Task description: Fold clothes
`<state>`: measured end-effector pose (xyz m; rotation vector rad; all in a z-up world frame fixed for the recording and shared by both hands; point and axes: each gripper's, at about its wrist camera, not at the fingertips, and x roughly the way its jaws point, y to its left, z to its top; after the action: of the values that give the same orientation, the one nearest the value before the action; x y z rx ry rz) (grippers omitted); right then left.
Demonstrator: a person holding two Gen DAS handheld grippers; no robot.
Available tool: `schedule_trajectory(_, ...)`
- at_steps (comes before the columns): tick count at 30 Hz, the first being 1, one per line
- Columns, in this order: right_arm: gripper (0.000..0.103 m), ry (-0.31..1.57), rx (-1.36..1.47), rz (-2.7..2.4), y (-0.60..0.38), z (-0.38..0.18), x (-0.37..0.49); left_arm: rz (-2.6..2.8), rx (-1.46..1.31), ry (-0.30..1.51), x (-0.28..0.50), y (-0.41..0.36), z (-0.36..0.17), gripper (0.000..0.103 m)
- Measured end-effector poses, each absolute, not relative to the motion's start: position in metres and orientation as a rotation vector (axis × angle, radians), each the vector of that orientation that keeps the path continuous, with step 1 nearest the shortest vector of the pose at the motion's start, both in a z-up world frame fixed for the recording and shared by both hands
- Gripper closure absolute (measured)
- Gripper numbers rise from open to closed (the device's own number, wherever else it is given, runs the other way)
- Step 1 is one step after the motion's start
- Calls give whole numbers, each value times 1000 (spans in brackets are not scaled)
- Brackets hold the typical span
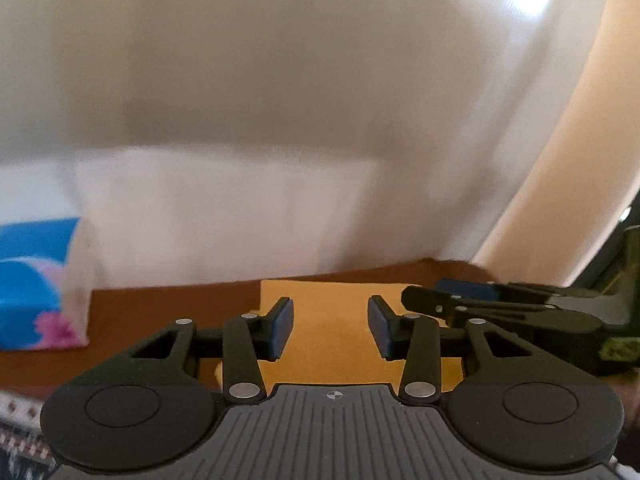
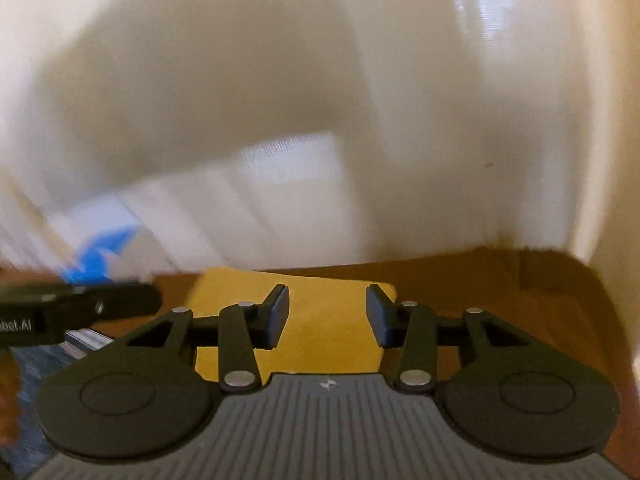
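A yellow folded cloth (image 1: 328, 336) lies flat on the brown table (image 1: 168, 304); it also shows in the right wrist view (image 2: 324, 312). My left gripper (image 1: 330, 328) is open and empty just above the cloth. My right gripper (image 2: 327, 314) is open and empty over the same cloth. The right gripper shows at the right of the left wrist view (image 1: 424, 298), side-on and close by. The left gripper's body enters the right wrist view at the left (image 2: 80, 308). Both views are blurred.
A blue and white bag with pink flowers (image 1: 36, 284) stands at the left on the table, also seen blurred in the right wrist view (image 2: 100, 256). A cream wall (image 1: 280, 80) rises behind the table. A patterned surface (image 1: 20, 440) sits at the lower left.
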<state>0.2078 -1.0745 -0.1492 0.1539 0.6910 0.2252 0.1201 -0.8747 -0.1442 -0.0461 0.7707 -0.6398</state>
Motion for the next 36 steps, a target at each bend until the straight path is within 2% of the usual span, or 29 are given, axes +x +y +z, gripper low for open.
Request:
schedule_trajectory(7,57,763,173,225,-1077,-185,244,-631,-37,825,146,-891,-180,46)
schedule_trajectory(11,57,746,187,227,-1084,-184,244,-622,-30,825,133,-883,-166,46)
schedule_trajectory(15,56,658,152,268,-1084,-158,189,-647,-18,744,72,-859,-149,44)
schedule_trajectory(21,56,631,29,301,-1065,-162,117,-598,38,754,8,-848,-176,44)
schedule_trajectory(25,54,684,6,297,-1053,-174,110,-583,121,710,-3,-858,-179,43)
schedule_trajectory(32,56,659,19,277,-1053,-144,76,-594,119,738,-16,-845,-174,42)
schedule_trajectory(36,55,721,17,259,-1045,-159,70,-589,131,726,-19,-847,-184,43)
